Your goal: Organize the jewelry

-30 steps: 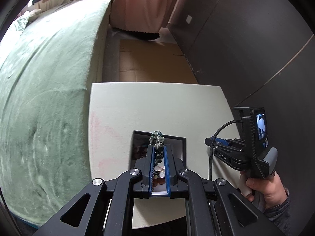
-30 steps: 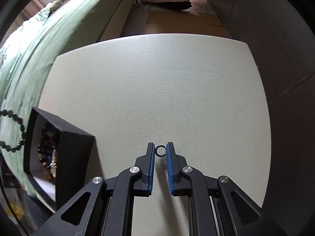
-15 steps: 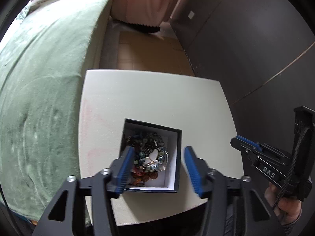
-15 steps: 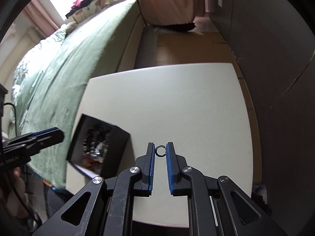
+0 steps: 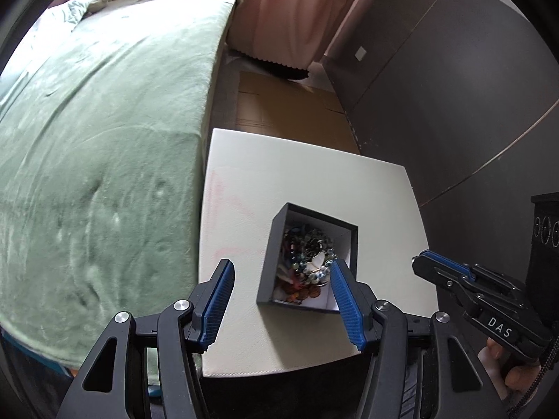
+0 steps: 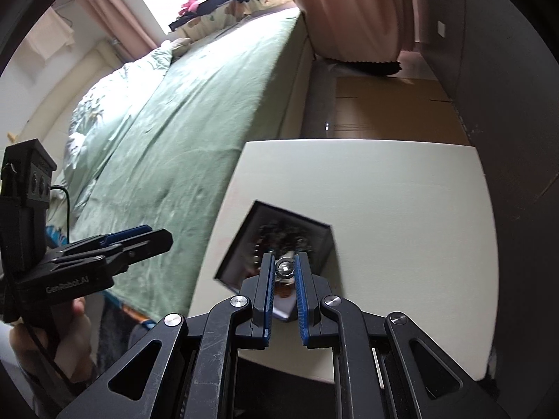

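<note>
A black jewelry box with a white lining sits on the cream table and holds a heap of beaded jewelry. My left gripper is open and empty, above the box's near left side. My right gripper is shut on a small metal ring and hovers above the box. The right gripper also shows at the right edge of the left wrist view; the left gripper shows at the left of the right wrist view.
A bed with a green blanket runs along the table's left side. A dark wall stands to the right. Cardboard lies on the floor beyond the table, below a pink curtain.
My left gripper opened, dropped the beaded bracelet into the box and pulled back. My right gripper lifted the ring off the table and carried it left over the box.
</note>
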`<state>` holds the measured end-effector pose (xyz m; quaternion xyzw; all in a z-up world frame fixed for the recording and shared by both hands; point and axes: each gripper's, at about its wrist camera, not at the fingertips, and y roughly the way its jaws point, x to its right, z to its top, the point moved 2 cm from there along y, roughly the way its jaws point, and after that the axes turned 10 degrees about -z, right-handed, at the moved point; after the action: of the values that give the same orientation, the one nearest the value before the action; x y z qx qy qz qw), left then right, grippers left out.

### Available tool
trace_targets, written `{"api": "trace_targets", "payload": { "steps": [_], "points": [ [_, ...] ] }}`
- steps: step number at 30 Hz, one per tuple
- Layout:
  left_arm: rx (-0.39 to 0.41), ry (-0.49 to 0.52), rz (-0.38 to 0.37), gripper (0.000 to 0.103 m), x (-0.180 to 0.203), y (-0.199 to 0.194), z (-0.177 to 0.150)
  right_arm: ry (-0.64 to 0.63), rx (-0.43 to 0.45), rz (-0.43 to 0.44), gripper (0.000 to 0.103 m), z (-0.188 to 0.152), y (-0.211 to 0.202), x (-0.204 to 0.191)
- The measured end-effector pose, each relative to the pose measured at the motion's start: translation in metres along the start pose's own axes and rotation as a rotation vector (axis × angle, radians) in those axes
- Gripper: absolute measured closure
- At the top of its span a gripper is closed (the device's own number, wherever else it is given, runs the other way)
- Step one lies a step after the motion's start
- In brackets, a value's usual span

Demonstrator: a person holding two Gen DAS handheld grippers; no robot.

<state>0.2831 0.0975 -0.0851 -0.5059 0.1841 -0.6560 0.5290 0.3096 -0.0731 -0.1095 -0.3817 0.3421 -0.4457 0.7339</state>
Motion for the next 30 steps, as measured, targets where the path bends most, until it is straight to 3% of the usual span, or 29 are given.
{"api": "trace_targets", "payload": {
  "steps": [2,3,4,5,6,9,13,17,23,28,30],
  "points": [
    [0.007,-0.005,0.003,0.045,-0.004,-0.005,-0.003,0.008,-0.011,0.026,0.09,-0.004,0.004,-0.006],
    [0.01,-0.009,0.005,0.045,-0.006,-0.008,-0.006,0.011,-0.024,0.035,0.084,-0.006,0.007,-0.009],
    [0.013,-0.011,0.005,0.045,-0.008,-0.011,-0.008,0.016,-0.04,0.037,0.077,-0.007,0.012,-0.009],
    [0.014,-0.015,0.005,0.045,-0.009,-0.014,-0.01,0.026,-0.052,0.028,0.06,-0.01,0.016,-0.009],
    [0.014,-0.015,0.004,0.045,-0.009,-0.017,-0.013,0.037,-0.051,0.017,0.053,-0.013,0.015,-0.008],
    [0.024,-0.005,0.003,0.043,-0.007,-0.026,-0.02,0.062,-0.044,0.016,0.053,-0.023,0.01,-0.005],
    [0.058,0.011,-0.007,0.027,0.002,-0.041,-0.03,0.066,-0.015,-0.007,0.053,-0.034,-0.011,-0.004],
    [0.095,0.039,0.0,0.021,0.015,-0.058,-0.043,0.082,0.025,-0.038,0.041,-0.046,-0.039,0.001],
    [0.183,0.089,-0.004,0.009,0.04,-0.09,-0.068,0.113,0.087,-0.079,0.037,-0.069,-0.081,0.011],
    [0.241,0.138,-0.01,0.003,0.062,-0.115,-0.092,0.127,0.157,-0.105,0.02,-0.093,-0.12,0.014],
    [0.259,0.158,-0.01,0.002,0.069,-0.123,-0.101,0.133,0.18,-0.113,0.007,-0.102,-0.134,0.015]
  ]
}}
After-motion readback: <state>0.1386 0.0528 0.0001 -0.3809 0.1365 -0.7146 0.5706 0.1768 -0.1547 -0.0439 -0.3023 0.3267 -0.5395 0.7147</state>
